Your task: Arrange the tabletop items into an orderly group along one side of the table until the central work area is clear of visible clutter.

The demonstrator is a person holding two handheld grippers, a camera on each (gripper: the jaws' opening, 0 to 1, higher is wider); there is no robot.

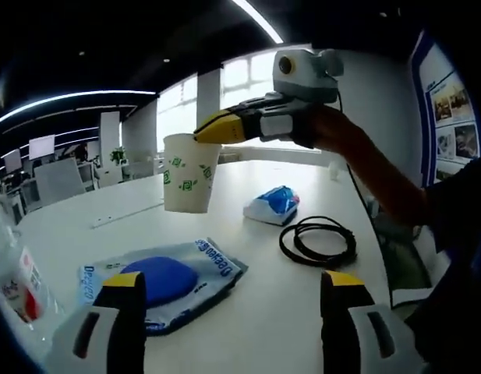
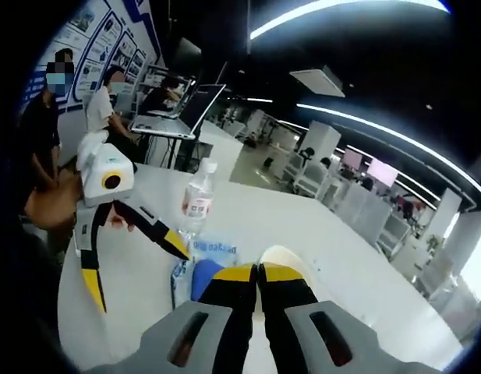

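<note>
- In the left gripper view, a water bottle lies at nine o'clock at the table's near edge; the same bottle stands upright at eleven o'clock in the right gripper view, beside the other gripper.
- The left gripper is held with its jaws wide apart and nothing between them, low over the white table.
- A blue-and-white packet with a blue pad showing through it lies flat between the two jaws at seven o'clock, touching the table.
- The paper cup with green marks is seen at eleven o'clock, lifted clear of the table and pinched at its rim by the right gripper.
- In the right gripper view the jaws of that gripper are closed on the cup rim at six o'clock.
- A thin rim is judged easy to crush or let swing, so the cup is best kept upright, moved slowly, and set down flat before the jaws are eased off.
- A spot near the bottle and the packet looks a sensible place for it, so that one group is formed on one side.
- A small blue-and-white pouch at one o'clock and a coiled black cable at three o'clock are left well apart in the middle.
- The table is smooth, white and glossy; light things are likely to slide on it.
- The room is an open office with strip lights, windows, desks, posters and seated people beside a laptop.
</note>
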